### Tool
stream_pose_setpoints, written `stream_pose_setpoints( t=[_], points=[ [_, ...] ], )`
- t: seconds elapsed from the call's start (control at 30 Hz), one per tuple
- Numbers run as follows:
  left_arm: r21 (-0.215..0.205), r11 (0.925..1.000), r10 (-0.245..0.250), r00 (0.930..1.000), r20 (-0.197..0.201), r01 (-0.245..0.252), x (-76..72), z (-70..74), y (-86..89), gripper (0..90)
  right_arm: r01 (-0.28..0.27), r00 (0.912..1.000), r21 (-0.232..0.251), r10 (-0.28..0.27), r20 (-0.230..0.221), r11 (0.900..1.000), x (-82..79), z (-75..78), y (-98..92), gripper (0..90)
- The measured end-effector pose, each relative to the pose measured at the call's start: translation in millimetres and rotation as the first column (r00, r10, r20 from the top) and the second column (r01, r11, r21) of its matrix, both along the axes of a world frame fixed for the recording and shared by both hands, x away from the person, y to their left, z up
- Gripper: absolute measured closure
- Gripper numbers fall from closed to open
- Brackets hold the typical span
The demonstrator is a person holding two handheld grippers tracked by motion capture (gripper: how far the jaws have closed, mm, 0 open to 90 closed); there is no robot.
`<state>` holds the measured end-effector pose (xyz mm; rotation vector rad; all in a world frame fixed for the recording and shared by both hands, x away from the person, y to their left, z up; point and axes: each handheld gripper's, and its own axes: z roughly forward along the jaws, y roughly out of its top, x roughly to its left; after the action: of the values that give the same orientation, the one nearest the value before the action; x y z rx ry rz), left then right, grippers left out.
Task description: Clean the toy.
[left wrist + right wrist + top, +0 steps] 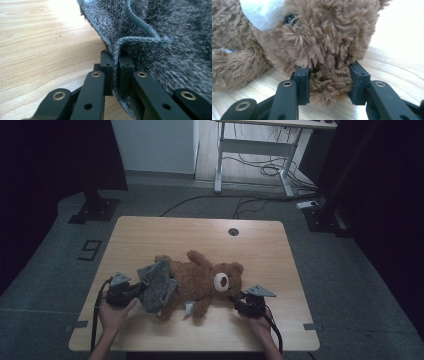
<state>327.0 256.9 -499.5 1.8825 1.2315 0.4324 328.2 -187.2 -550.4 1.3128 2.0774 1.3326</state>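
Observation:
A brown teddy bear (pixel 200 280) lies on its back across the wooden table (pixel 260 245), head toward the right. A grey fleece cloth (pixel 157 287) is draped over its legs at the left. My left gripper (pixel 136 291) is shut on the cloth's stitched hem (pixel 115 62), which runs pinched between the two pads. My right gripper (pixel 239 304) is shut on the bear's ear (pixel 329 82), with brown fur bulging between its jaws. The bear's white muzzle (pixel 259 15) and one dark eye (pixel 290 18) sit just above that grip.
A round cable hole (pixel 233 231) is in the table's far edge. Bare wood stretches behind the bear and along the near edge. A white desk frame (pixel 260 150) and floor cables stand beyond the table. Dark curtains flank both sides.

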Motion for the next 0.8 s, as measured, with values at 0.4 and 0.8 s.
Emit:
stream_pose_setpoints(
  t=[0.4,0.8],
  points=[
    [-0.023,0.9995,0.02,0.9995,-0.025,-0.02,-8.4,-11.2,14.7,83.7,-0.005,1.0,0.003,0.005,-0.007,1.0,-0.2,0.0,-1.2,58.1],
    [-0.01,0.9954,0.095,0.9953,-0.02,-0.095,-26.9,-7.0,55.5,83.3,-0.007,0.9999,0.009,0.007,-0.01,1.0,0.1,-0.3,-1.7,57.8]
  ],
)
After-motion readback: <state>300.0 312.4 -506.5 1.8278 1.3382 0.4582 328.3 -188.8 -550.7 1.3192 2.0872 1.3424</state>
